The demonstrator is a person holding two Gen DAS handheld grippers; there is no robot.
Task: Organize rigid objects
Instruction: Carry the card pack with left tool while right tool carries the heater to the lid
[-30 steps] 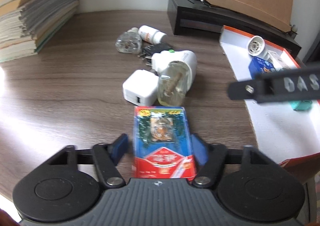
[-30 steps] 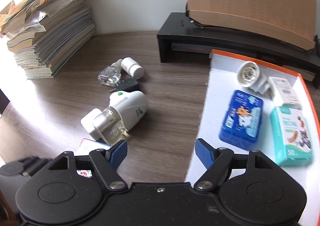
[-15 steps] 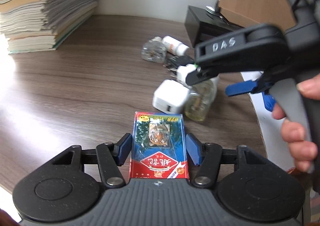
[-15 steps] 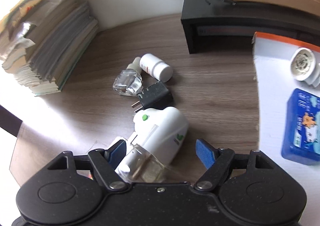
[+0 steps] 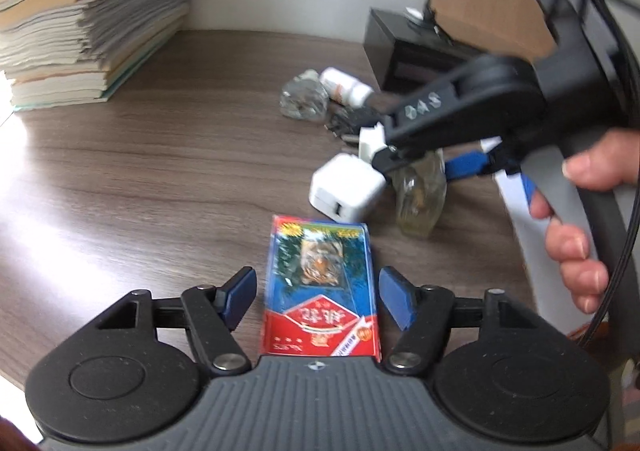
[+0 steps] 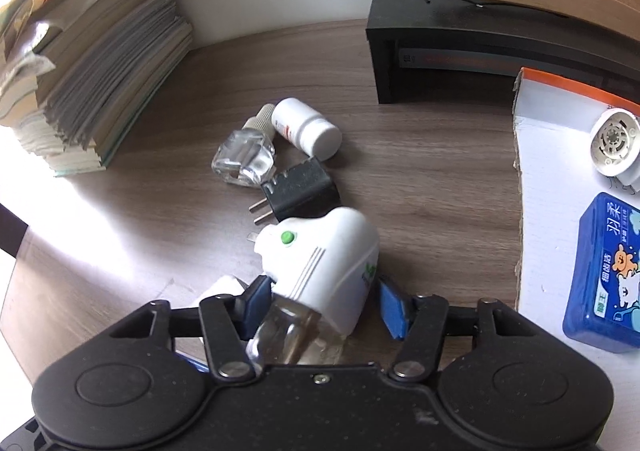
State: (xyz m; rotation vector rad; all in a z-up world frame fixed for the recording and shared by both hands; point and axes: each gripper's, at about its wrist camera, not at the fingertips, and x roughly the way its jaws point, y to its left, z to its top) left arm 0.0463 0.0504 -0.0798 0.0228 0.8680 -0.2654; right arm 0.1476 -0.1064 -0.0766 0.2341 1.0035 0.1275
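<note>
**Right gripper arrives over the vaporizer; left jaws part from the card pack**

Since the earlier frame we see the right gripper (image 6: 320, 301) brought in from the box side to the cluster of small items, so that it now straddles the white mosquito-repellent vaporizer (image 6: 320, 251). Its jaws, wide a second ago, are closing; the left pad sits against the vaporizer's body where the clear liquid bottle (image 6: 292, 335) joins it, while the right pad is just beside the shell, a sliver apart as far as we can tell. The left gripper (image 5: 316, 297) has barely shifted, and its jaws are opening.

Left to right across the wooden table (image 6: 420, 171):
- stack of books and papers (image 6: 92, 63) at the far left, against the wall;
- red-and-blue playing-card pack (image 5: 320, 291), flat on the table between the left gripper's blue pads, a gap showing on both sides: released, not gripped;
- white USB charger cube (image 5: 346, 187), just beyond the pack, beside the vaporizer;
- clear glass refill bottle (image 6: 244, 159), white pill bottle (image 6: 308, 127) and black plug adapter (image 6: 300, 191), bunched close together behind the vaporizer;
- black monitor stand (image 6: 480, 35) at the rear;
- orange-edged white box (image 6: 552, 179) at the right, holding a round white device (image 6: 616, 143) and a blue tissue pack (image 6: 604, 271).

A person's hand (image 5: 580, 211) grips the right gripper's handle.
</note>
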